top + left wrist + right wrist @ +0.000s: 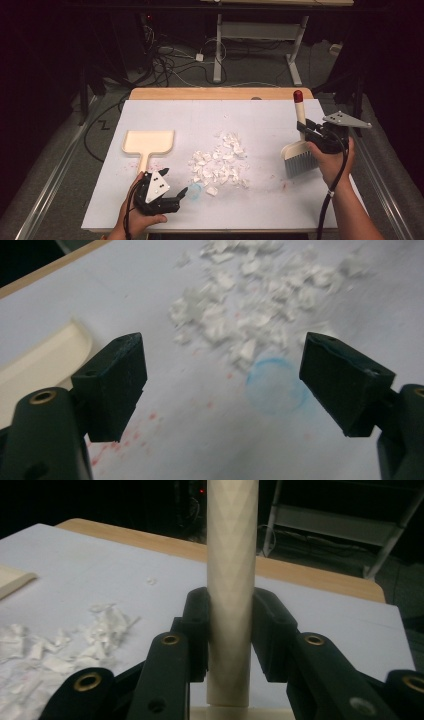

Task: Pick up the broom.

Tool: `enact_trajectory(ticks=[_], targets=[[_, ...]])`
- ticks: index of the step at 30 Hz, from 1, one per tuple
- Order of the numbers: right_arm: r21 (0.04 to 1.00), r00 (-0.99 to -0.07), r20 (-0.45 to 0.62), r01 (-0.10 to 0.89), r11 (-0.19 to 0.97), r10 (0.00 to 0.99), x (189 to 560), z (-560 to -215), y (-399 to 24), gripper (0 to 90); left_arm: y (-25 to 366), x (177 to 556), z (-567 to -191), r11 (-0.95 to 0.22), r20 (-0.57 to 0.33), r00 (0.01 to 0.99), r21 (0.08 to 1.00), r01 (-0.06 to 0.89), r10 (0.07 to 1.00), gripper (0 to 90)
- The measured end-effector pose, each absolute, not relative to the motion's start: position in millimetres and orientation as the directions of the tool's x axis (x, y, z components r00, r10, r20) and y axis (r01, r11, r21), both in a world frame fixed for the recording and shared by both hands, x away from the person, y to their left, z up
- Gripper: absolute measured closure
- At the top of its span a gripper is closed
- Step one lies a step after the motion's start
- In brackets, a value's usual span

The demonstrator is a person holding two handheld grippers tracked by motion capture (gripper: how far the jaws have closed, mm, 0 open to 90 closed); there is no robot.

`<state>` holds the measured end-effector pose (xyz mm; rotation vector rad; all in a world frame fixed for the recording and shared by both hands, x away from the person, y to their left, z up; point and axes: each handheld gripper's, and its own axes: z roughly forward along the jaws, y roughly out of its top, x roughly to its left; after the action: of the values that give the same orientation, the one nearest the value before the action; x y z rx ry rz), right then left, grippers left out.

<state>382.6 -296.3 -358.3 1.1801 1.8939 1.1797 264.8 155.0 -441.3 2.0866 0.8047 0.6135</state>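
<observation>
Brush [299, 150] upright in right tool [304, 131], right of paper scraps [220, 162]

No legible text, label, brand, number or sign found in any view. The cream plastic dustpan [149, 142], the cream-handled hand brush with red tip [300, 140] and the white board covering the worktop [260, 120] bear no readable markings. The red specks and the blue ring are stains, not writing.

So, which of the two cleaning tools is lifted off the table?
The brush, held by its handle in the right gripper with bristles down. The cream dustpan lies flat, untouched.
</observation>
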Motion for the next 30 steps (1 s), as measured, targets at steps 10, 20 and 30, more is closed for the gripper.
enact_trajectory(ticks=[10, 20, 30], targets=[[0.938, -0.545, -0.067, 0.252, 0.239, 0.836, 348.2, -347.2, -234.8, 70.8, 61.8, 285.2, -404.3, -0.394, 0.013, 0.817, 0.881, 0.264, 0.577, 21.1], [0.937, -0.644, -0.08, 0.213, 0.279, 0.761, 319.7, -357.3, -186.1, 70.7, 2.7, 307.4, -412.2, -0.332, -0.069, 0.807, 0.888, 0.317, 0.586, 34.5], [0.948, -0.69, -0.094, 0.158, 0.277, 0.718, 298.1, -351.4, -169.9, 69.9, 25.0, 311.4, -418.3, -0.292, -0.136, 0.833, 0.896, 0.334, 0.537, 63.7]])
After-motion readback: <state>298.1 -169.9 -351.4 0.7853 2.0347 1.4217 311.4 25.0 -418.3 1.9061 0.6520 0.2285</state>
